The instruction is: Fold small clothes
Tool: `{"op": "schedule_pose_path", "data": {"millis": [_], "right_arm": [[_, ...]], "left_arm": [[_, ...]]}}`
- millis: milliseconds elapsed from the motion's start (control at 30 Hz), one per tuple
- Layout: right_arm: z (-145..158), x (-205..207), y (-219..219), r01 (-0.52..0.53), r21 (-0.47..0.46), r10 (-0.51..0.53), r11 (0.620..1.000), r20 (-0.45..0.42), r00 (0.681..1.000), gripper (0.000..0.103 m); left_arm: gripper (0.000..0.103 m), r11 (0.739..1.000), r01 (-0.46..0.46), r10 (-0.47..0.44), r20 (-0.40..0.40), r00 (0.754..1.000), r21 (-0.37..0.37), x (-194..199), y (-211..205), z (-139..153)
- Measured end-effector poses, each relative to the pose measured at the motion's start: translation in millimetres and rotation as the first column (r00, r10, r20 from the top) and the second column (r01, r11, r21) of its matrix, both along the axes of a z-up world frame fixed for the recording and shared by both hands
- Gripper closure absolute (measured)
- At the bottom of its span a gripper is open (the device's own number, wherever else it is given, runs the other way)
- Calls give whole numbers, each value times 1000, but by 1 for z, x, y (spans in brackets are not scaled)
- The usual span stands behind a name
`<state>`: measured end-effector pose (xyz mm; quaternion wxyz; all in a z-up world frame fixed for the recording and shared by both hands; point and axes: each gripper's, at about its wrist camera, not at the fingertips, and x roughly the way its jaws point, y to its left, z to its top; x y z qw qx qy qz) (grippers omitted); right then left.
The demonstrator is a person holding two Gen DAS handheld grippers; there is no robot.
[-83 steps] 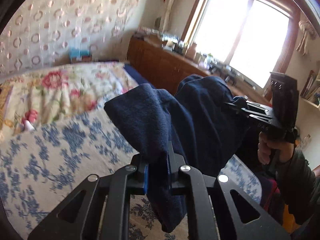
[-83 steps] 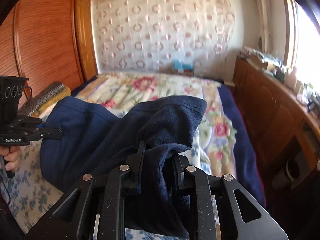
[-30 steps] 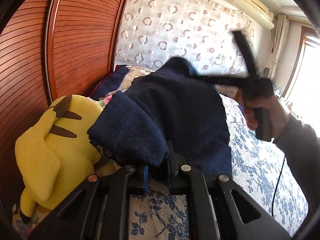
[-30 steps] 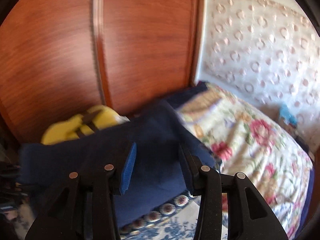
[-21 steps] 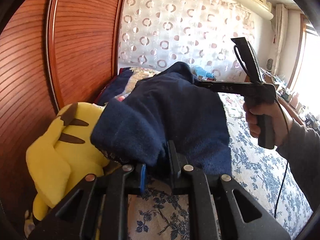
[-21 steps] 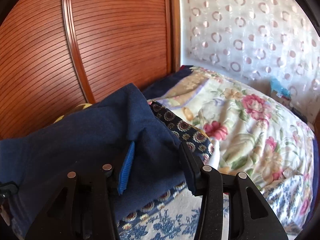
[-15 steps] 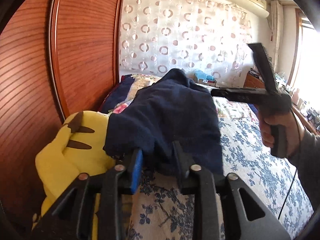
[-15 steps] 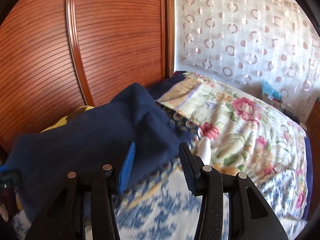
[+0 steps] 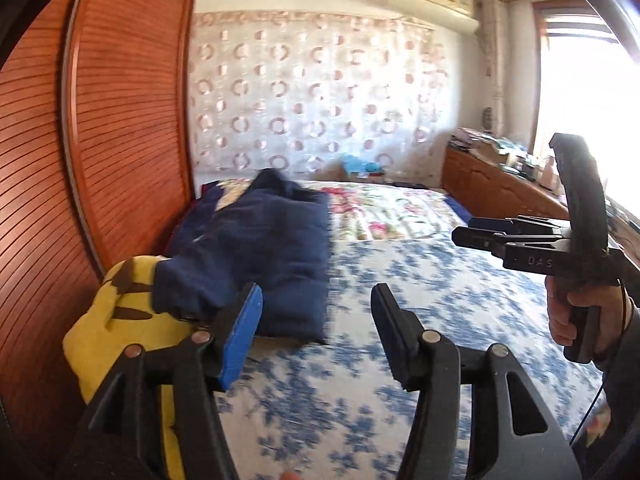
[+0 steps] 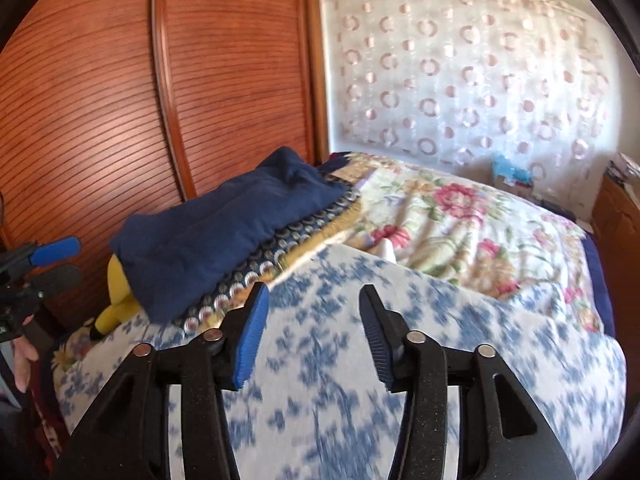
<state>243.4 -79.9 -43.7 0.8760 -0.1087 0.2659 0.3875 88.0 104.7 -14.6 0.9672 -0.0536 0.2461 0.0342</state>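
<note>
— Where is the folded navy-blue fleece garment (image 10: 224, 224) lying?

— On the bed beside the reddish-brown slatted wooden wardrobe door (image 10: 100, 92). It rests as a thick, flat bundle on a dark cushion patterned with pale rings (image 10: 280, 248), and its near end lies over the head of a yellow plush toy with black-tipped ears (image 9: 116, 320).

— Is either tool holding it?

— No. The left hand-held black gripper (image 9: 316, 328) has its jaws spread wide with nothing between them, a blue pad showing on one finger. It sits just in front of the garment, apart from it, above the white quilt printed with blue flowers (image 9: 420, 280).

— And the other one?

— The right hand-held black gripper (image 10: 310, 328) is spread open too and holds nothing, over the same blue-flowered quilt. Seen from the left wrist, it is off to the right, well apart from the garment, with the person's hand (image 9: 580, 316) around its handle.

— What lies farther back?

— A cream bedspread with pink roses (image 10: 460, 216), then a white curtain with pink ring shapes (image 10: 460, 72).
</note>
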Motion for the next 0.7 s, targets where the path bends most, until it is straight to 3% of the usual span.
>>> {"op": "schedule_pose_path", "data": {"millis": [233,533,700], "right_arm": [[11,-44,-72,95,46,-97,994,26,995,31],[16,-90,-137,228,78,-231,971,31,973,27],[37,-114,-166,308,111,-317,945,72,946,26]], "left_arm": [[47,998,62,-62,15,998,16,-8,-38,12],[47,994,101,-101,-7,995,48,-8,-87,21],[47,990,122,-125,37,991,71,-17,-111,43]]}}
